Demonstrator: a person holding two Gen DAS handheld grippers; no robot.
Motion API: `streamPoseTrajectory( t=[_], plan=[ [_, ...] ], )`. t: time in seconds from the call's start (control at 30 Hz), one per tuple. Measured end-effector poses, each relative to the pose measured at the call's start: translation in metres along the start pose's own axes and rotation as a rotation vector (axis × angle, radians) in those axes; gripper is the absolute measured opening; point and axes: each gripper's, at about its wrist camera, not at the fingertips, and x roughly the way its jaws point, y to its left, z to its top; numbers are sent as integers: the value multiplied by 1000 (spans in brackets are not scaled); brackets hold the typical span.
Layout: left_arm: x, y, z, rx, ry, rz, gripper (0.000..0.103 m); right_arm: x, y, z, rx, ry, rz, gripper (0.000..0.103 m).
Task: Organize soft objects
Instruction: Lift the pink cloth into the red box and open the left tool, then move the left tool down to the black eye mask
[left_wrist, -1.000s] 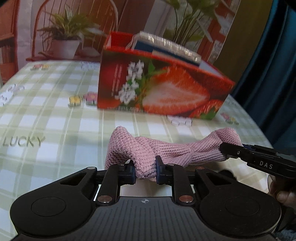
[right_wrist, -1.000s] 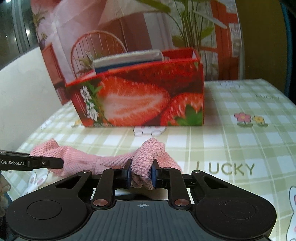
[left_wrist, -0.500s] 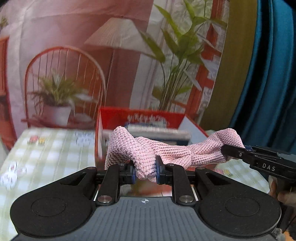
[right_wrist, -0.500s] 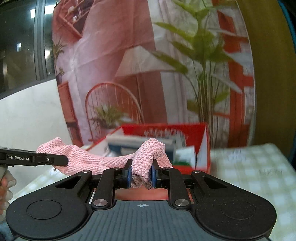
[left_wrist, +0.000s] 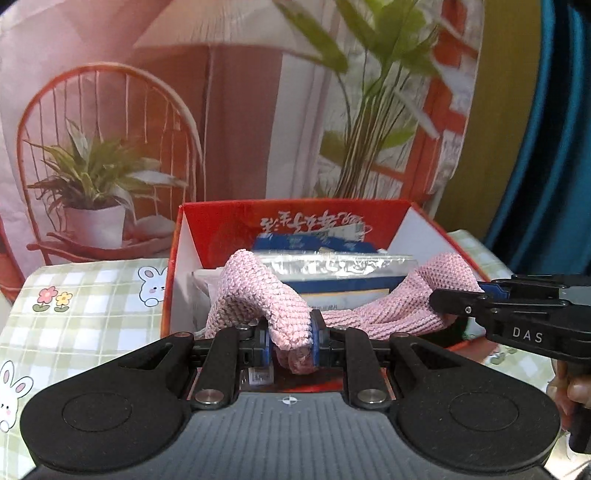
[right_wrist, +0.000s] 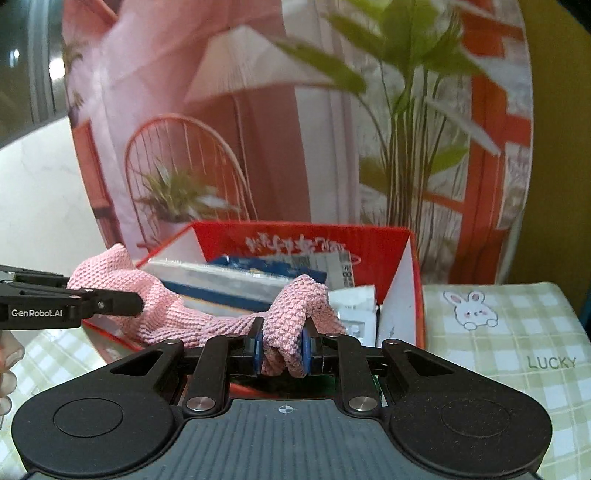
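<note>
A pink knitted cloth (left_wrist: 258, 295) hangs stretched between both grippers, held in the air over the open red strawberry box (left_wrist: 177, 258). My left gripper (left_wrist: 290, 341) is shut on the cloth's left end. My right gripper (right_wrist: 282, 349) is shut on its other end; it also shows at the right of the left wrist view (left_wrist: 458, 301). In the right wrist view the cloth (right_wrist: 177, 310) sags across the box (right_wrist: 413, 266), and the left gripper (right_wrist: 122, 301) enters from the left.
The box holds blue and white packets (left_wrist: 343, 269) and a white packet (right_wrist: 351, 299). It stands on a green checked tablecloth (right_wrist: 517, 332) with bunny prints. A printed backdrop (left_wrist: 221, 110) stands behind and a blue curtain (left_wrist: 554, 147) hangs at right.
Both grippers lifted the cloth from the table and carried it forward. It now hangs over the open top of the box, whose inside has come into view.
</note>
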Motion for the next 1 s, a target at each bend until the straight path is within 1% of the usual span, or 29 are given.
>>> streamPoseTrajectory(
  t=[0.13,0.3,0.47,0.63,0.67,0.7,0.73,0.77,0.8,0.83,0.9,0.93,0.97,1.0],
  plan=[
    [19,4,6,0,17,22,20,23,-6,3,6,38,-35,17],
    [36,11,11,-14,43,34,20,40,-17,8,19,65,-74,17],
    [44,13,8,-15,61,39,20,51,-20,11,1,96,-94,16],
    [44,15,10,-17,58,29,22,57,-23,12,5,110,-94,17],
    [43,15,10,-18,54,29,27,58,-24,12,6,112,-96,18],
    [41,15,10,-18,51,30,35,57,-23,12,5,112,-97,19],
    [38,15,11,-20,47,33,39,56,-22,13,-1,109,-102,20],
    [35,14,11,-22,41,37,51,54,-21,13,-9,103,-101,24],
    [30,13,12,-24,31,37,62,51,-21,14,-15,91,-104,31],
    [26,12,12,-24,20,38,67,48,-20,15,-16,79,-108,36],
    [15,9,13,-20,-1,55,82,39,-20,16,-13,52,-106,56],
    [8,6,14,-19,-6,71,86,34,-20,17,-15,35,-104,62],
    [3,4,14,-16,-11,82,90,29,-19,18,-18,21,-102,71],
    [-3,2,14,-12,-16,90,91,24,-18,19,-26,10,-99,78]
  ],
)
